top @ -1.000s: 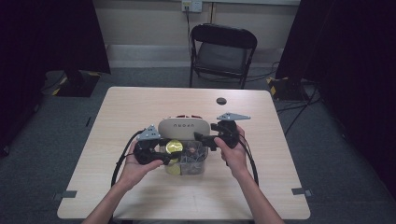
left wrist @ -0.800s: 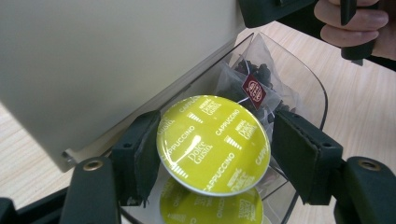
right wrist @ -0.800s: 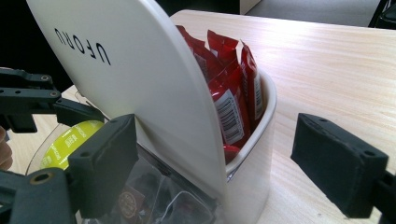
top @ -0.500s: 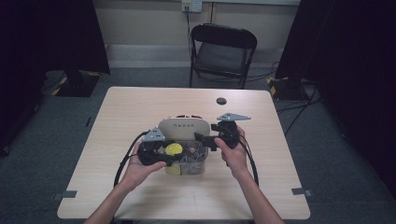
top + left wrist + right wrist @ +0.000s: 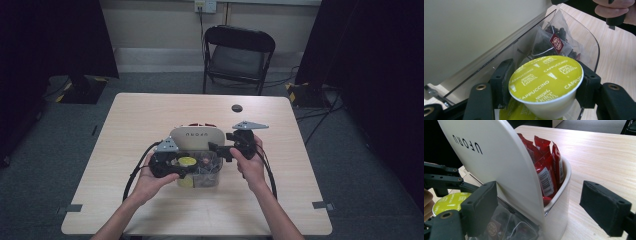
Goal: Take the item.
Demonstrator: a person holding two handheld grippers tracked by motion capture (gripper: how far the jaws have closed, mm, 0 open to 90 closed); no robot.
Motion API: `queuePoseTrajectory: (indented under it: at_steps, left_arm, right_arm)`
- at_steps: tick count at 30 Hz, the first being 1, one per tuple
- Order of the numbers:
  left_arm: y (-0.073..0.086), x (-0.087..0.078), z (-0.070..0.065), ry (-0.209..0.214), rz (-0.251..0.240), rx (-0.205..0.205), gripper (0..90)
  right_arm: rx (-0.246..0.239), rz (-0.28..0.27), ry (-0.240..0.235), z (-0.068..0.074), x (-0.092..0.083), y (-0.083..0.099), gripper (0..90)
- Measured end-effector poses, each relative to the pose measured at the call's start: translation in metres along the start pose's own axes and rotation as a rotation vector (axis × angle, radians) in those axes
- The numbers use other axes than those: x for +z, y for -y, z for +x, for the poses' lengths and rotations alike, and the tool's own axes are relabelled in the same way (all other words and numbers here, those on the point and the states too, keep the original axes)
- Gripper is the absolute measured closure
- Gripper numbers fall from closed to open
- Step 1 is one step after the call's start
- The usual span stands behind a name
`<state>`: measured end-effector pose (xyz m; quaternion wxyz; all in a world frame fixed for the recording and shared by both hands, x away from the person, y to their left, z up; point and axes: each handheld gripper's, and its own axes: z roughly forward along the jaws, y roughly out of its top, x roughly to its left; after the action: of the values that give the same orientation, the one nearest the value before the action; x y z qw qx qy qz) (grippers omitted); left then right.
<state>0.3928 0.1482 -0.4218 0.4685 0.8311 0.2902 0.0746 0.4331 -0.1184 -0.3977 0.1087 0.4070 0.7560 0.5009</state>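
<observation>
My left gripper [image 5: 186,165] is shut on a yellow-green Cappuccino capsule [image 5: 546,76], its black pads pressing the capsule's sides. The capsule hangs over the clear front compartment [image 5: 586,35] of a storage box, above another capsule and some tea bags [image 5: 554,42]. The box's white lid [image 5: 491,162], marked UFORU, stands raised behind that compartment. Red sachets [image 5: 549,167] stand upright in the white rear compartment. My right gripper [image 5: 544,206] is open, one pad against the lid's front and the other out past the box's right side.
A small black round object [image 5: 237,108] lies on the light wooden table [image 5: 150,115] behind the box. A black folding chair [image 5: 239,52] stands beyond the far edge. Gripper cables loop over the table beside both forearms.
The left gripper with the capsule has sunk slightly toward the clear compartment. The right gripper has stayed in place.
</observation>
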Motion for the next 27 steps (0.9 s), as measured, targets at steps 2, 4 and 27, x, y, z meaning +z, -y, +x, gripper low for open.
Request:
queuePoseTrajectory:
  at_steps: [2,4,27]
  left_arm:
    - [0.0,0.0,0.0,0.001,-0.013,-0.006,40.2]
    - [0.0,-0.001,0.0,0.005,-0.019,-0.011,40.3]
    - [-0.004,-0.02,0.0,0.045,-0.082,-0.038,40.3]
  right_arm:
    - [0.0,0.0,0.001,0.0,0.0,0.0,13.9]
    - [0.0,0.0,0.001,0.0,0.0,0.0,14.0]
    - [0.003,0.003,-0.006,-0.001,0.001,0.0,13.7]
